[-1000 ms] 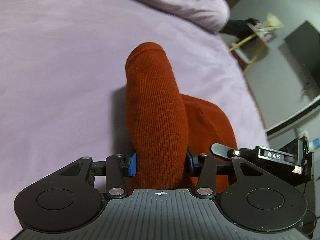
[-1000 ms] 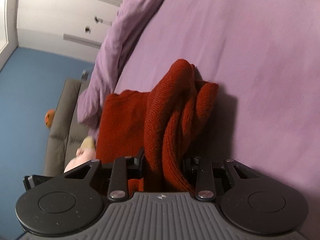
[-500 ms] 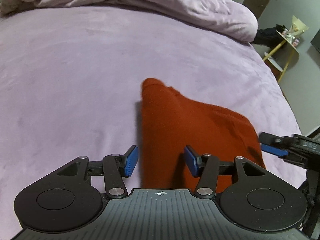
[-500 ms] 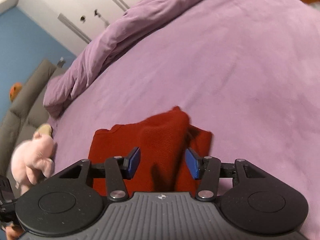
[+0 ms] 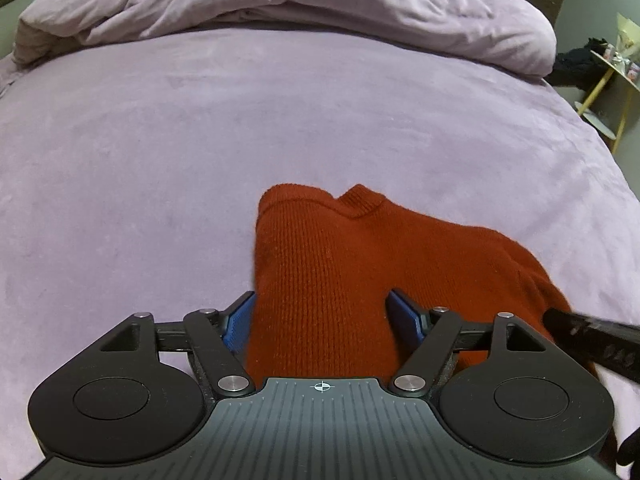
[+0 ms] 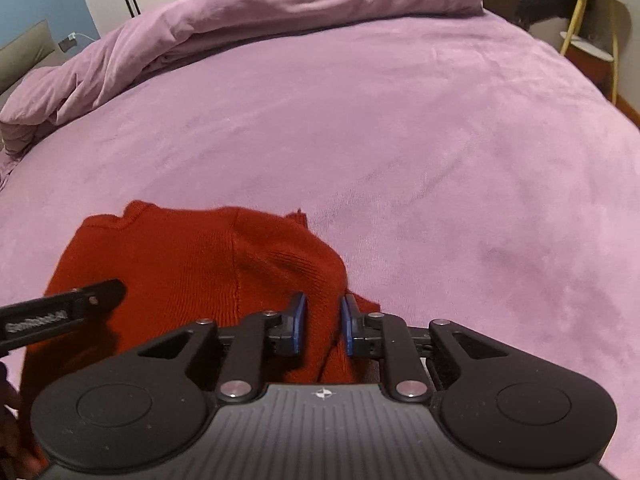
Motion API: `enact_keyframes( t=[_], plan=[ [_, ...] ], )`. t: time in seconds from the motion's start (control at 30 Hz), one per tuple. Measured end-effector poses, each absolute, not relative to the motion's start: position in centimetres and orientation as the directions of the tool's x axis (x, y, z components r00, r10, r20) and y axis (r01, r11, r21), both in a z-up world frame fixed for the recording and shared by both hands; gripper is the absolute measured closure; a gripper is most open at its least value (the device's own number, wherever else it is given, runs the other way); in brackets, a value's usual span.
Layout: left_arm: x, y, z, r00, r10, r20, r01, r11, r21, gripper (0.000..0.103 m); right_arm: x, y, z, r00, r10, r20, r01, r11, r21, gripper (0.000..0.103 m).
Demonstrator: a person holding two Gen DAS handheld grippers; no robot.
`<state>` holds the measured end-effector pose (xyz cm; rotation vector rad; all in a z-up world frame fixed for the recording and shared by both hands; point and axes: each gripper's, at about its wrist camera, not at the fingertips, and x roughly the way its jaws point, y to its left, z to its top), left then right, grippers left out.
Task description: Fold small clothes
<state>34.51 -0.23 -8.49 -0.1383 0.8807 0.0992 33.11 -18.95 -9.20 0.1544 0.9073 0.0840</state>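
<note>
Red sweater [image 5: 328,272] on purple bed [image 5: 280,120]

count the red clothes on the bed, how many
1: a red sweater lying on the purple bed, at the near edge in both wrist views. A second piece could hide beneath it.

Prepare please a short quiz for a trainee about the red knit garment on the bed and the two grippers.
1. True or false: the red sweater lies on a purple bed cover.
2. Which gripper has its jaws wide apart? A) left gripper B) right gripper
3. What lies bunched along the far side of the bed?

Key: 1 true. 2 A; its jaws have just been opening around the sweater, and the right has been closing on a fold. 3 The duvet.
</note>
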Motion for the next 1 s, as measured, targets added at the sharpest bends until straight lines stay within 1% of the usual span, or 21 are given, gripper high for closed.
enact_keyframes(
  t=[0.07, 0.13, 0.23, 0.27, 0.33, 0.37, 0.4, 0.43, 0.5, 0.63, 0.73, 0.8, 0.9, 1.0],
  plan=[
    [34.5, 0.0, -8.0, 0.637, 0.027, -0.771, -0.149, 0.985, -0.088, 0.028, 32.8, -18.8, -8.1, 0.649, 0.177, -0.74, -0.026, 0.977, 0.211, 0.085],
    [35.0, 0.1, -7.8, 0.634, 0.034, -0.773, -0.154, 0.985, -0.082, 0.028, 32.9, -17.9, -7.6, 0.666, 0.202, -0.718, -0.053, 0.973, 0.225, 0.082],
    [36.3, -0.2, -8.4, 0.616, 0.052, -0.786, -0.159, 0.985, -0.06, 0.027, 34.3, -16.2, -8.1, 0.655, 0.2, -0.729, -0.074, 0.977, 0.201, 0.081],
    [36.7, -0.3, -8.6, 0.614, 0.059, -0.787, -0.158, 0.986, -0.05, 0.027, 34.7, -15.9, -8.7, 0.647, 0.192, -0.738, -0.076, 0.979, 0.187, 0.081],
    [37.0, -0.7, -9.0, 0.617, 0.078, -0.784, -0.156, 0.988, -0.025, 0.026, 35.7, -15.6, -10.5, 0.621, 0.119, -0.775, -0.051, 0.992, 0.112, 0.081],
    [37.1, -0.7, -9.2, 0.617, 0.079, -0.783, -0.157, 0.987, -0.023, 0.026, 36.0, -15.6, -11.2, 0.623, 0.079, -0.778, -0.038, 0.997, 0.07, 0.081],
    [37.2, -0.7, -9.4, 0.618, 0.077, -0.783, -0.162, 0.986, -0.031, 0.025, 36.3, -15.8, -11.9, 0.626, 0.058, -0.778, -0.026, 0.998, 0.054, 0.075],
    [37.3, -0.7, -9.6, 0.618, 0.076, -0.782, -0.17, 0.985, -0.038, 0.025, 36.4, -16.4, -12.3, 0.627, 0.071, -0.776, -0.013, 0.997, 0.08, 0.073],
    [37.3, -0.8, -10.0, 0.625, 0.087, -0.776, -0.175, 0.984, -0.031, 0.022, 36.4, -17.5, -12.6, 0.631, 0.103, -0.769, 0.009, 0.99, 0.14, 0.072],
    [36.8, -0.8, -9.7, 0.629, 0.086, -0.772, -0.171, 0.985, -0.03, 0.021, 35.9, -18.3, -12.3, 0.638, 0.116, -0.761, 0.025, 0.985, 0.171, 0.069],
    [35.3, -0.1, -8.7, 0.628, 0.069, -0.775, -0.148, 0.989, -0.031, 0.021, 33.9, -19.5, -11.2, 0.645, 0.105, -0.757, 0.061, 0.98, 0.188, 0.069],
    [32.9, 0.6, -7.6, 0.649, 0.036, -0.76, -0.129, 0.99, -0.064, 0.021, 31.5, -20.8, -10.1, 0.648, 0.116, -0.753, 0.067, 0.976, 0.208, 0.069],
    [28.0, 1.6, -6.3, 0.676, -0.031, -0.736, -0.113, 0.983, -0.145, 0.021, 26.8, -22.6, -9.1, 0.642, 0.181, -0.745, 0.06, 0.957, 0.285, 0.069],
    [22.3, 1.9, -6.1, 0.657, -0.065, -0.751, -0.119, 0.975, -0.189, 0.022, 21.5, -24.1, -9.3, 0.606, 0.268, -0.749, 0.055, 0.925, 0.376, 0.069]
  ],
)
